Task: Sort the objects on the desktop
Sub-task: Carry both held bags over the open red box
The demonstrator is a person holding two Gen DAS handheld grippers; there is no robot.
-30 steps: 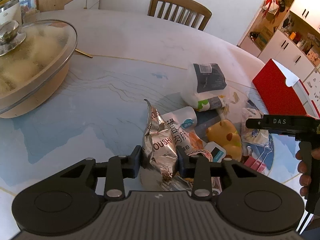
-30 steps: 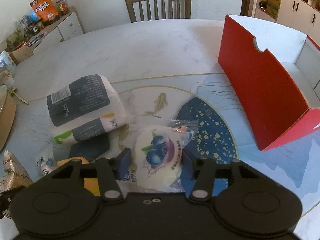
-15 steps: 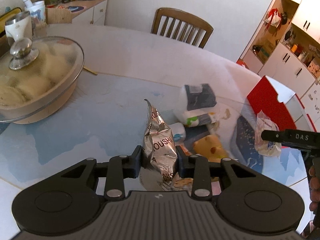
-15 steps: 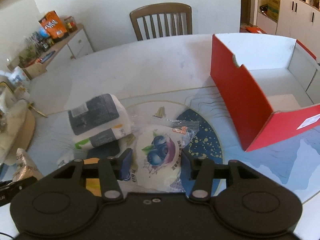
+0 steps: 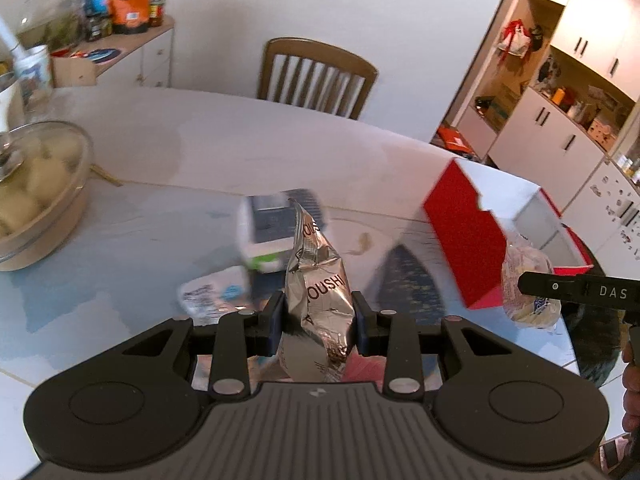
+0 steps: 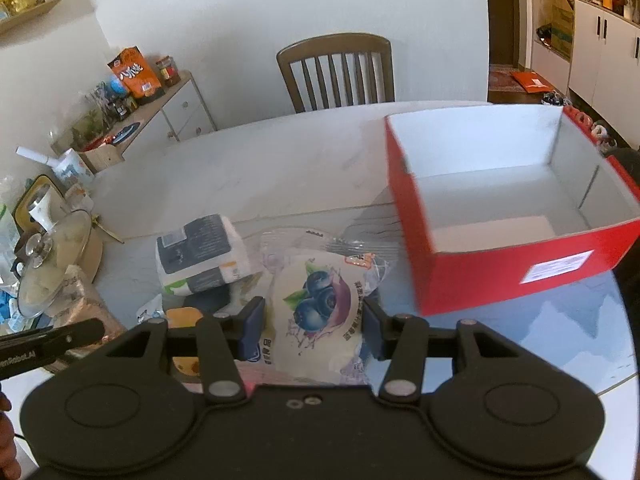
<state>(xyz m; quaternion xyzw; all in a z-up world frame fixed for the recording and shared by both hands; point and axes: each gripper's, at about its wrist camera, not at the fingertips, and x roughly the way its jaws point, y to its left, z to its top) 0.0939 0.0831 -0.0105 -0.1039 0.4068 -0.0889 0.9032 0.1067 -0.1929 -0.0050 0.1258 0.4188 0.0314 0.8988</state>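
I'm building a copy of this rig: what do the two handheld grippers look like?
Both are matte black plastic: the left gripper has a ribbed grey top, the right gripper a smooth black top. Each has dark blue finger pads, silver pivot bolts and round side discs. White lettering marks their sides.

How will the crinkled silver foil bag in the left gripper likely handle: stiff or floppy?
Probably light and floppy: the silver foil bag is creased and buckles between the left gripper pads. Its shiny film looks slippery, so it might slide.

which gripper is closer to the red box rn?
Right. The right gripper, shut on the blueberry pastry pack, is just beside the red box; the left gripper, holding the silver snack bag, sits farther off.
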